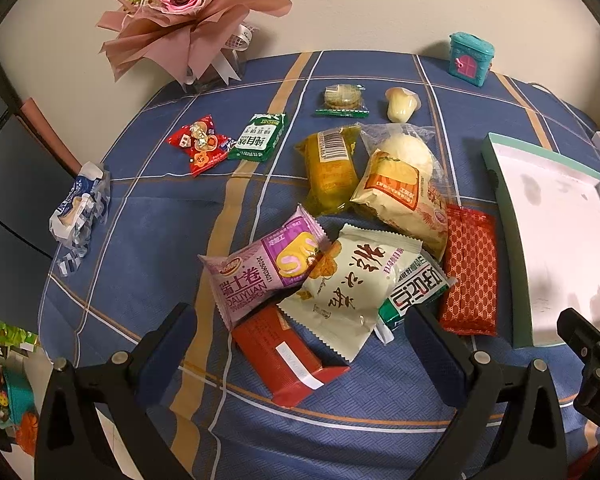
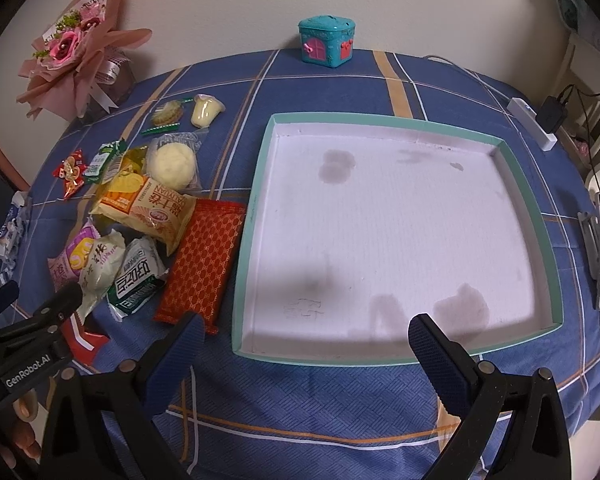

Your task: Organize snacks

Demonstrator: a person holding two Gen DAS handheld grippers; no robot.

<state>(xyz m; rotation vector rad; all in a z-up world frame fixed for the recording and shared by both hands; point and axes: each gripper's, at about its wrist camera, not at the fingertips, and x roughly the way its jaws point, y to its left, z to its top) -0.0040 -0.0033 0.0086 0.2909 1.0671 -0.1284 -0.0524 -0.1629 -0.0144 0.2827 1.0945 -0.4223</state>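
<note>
- The left gripper (image 1: 300, 320) hangs over the near end of the snack pile with its jaws wide apart, holding nothing.
- The right gripper (image 2: 306, 330) hovers at the near rim of the tray (image 2: 534, 216), jaws likewise spread and empty.
- Nearest the left gripper lies a red box (image 1: 290, 364), partly under a white pack (image 1: 350, 284) and a purple roll pack (image 1: 260, 270).
- A green-white pack (image 1: 418, 286) pokes out beside the white pack; a red patterned pack (image 1: 470, 270) lies just beside the tray's left wall.
- Further back sit a yellow roll pack (image 1: 404, 196), a yellow cake (image 1: 332, 168) and a round bun (image 1: 408, 150).
- Beyond them lie a green biscuit (image 1: 258, 138), red candy (image 1: 200, 144), a cookie (image 1: 343, 98) and a jelly cup (image 1: 400, 104).
- A teal toy house (image 2: 327, 42) and a bouquet (image 1: 184, 12) stand at the far edge of the blue cloth (image 1: 148, 240).
</note>
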